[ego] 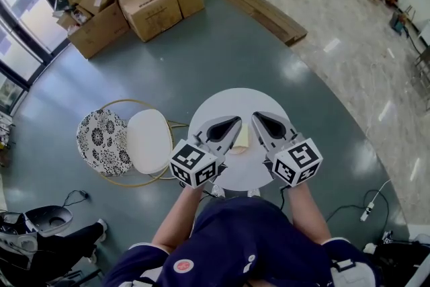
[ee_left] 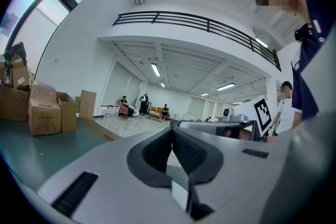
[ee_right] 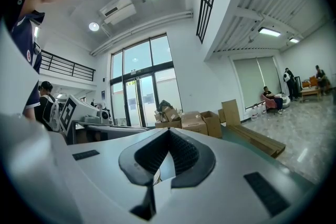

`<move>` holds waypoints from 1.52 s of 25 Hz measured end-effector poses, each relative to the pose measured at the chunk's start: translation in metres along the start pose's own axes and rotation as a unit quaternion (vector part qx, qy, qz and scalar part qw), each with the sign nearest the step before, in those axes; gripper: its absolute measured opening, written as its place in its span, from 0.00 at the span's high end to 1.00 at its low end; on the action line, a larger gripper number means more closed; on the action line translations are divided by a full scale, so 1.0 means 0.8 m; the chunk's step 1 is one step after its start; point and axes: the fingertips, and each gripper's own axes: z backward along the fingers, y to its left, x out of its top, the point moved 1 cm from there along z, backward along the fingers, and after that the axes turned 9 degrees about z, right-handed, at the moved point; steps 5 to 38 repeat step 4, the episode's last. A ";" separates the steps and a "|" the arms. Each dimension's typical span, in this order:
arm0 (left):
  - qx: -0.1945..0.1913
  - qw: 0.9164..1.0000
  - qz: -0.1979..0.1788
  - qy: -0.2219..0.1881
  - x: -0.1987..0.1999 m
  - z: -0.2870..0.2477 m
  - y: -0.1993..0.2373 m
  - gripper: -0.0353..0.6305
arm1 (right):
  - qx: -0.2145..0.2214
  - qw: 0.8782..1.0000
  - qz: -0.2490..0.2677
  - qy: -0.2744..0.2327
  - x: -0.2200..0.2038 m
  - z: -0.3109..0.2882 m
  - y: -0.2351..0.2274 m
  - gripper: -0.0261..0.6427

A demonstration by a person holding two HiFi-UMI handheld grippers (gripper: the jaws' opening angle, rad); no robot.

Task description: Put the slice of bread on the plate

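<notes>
Grey ribbed pads meet at their tips on the left hand-held gripper, so it is closed with nothing between its jaws. The right hand-held gripper is closed and empty in the same way. Both point away from the person and lean slightly toward each other over the round white counter.

The slice of bread lies flat on that counter in the narrow gap between the two, a little nearer than their tips. Only a pale yellow strip shows, and it seems to run near to far. It sits just beside the inner flank of the left one and a touch further from the right, so either could reach it, the left perhaps sooner.

No plate can be made out on the white top. To the left of the counter stands a chair with a white cushion.
</notes>
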 end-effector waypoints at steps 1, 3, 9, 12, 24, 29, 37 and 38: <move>-0.001 1.000 0.000 -0.001 0.001 0.000 -0.001 0.94 | 0.000 1.000 0.000 0.000 0.000 0.000 0.001 0.95; -0.002 1.000 -0.001 -0.002 0.001 0.000 -0.002 0.94 | -0.001 1.000 0.000 0.000 -0.001 0.001 0.001 0.95; -0.003 1.000 -0.001 -0.003 0.002 0.000 -0.003 0.94 | -0.001 1.000 0.001 0.000 -0.001 0.001 0.001 0.95; -0.003 1.000 -0.001 -0.003 0.002 0.000 -0.003 0.94 | -0.001 1.000 0.001 0.000 -0.001 0.001 0.001 0.95; -0.003 1.000 -0.001 -0.003 0.002 0.000 -0.003 0.94 | -0.001 1.000 0.001 0.000 -0.001 0.001 0.001 0.95; -0.003 1.000 -0.001 -0.003 0.002 0.000 -0.003 0.94 | -0.001 1.000 0.001 0.000 -0.001 0.001 0.001 0.95; -0.003 1.000 -0.001 -0.003 0.002 0.000 -0.003 0.94 | -0.001 1.000 0.001 0.000 -0.001 0.001 0.001 0.95; -0.003 1.000 -0.001 -0.003 0.002 0.000 -0.003 0.94 | -0.001 1.000 0.001 0.000 -0.001 0.001 0.001 0.95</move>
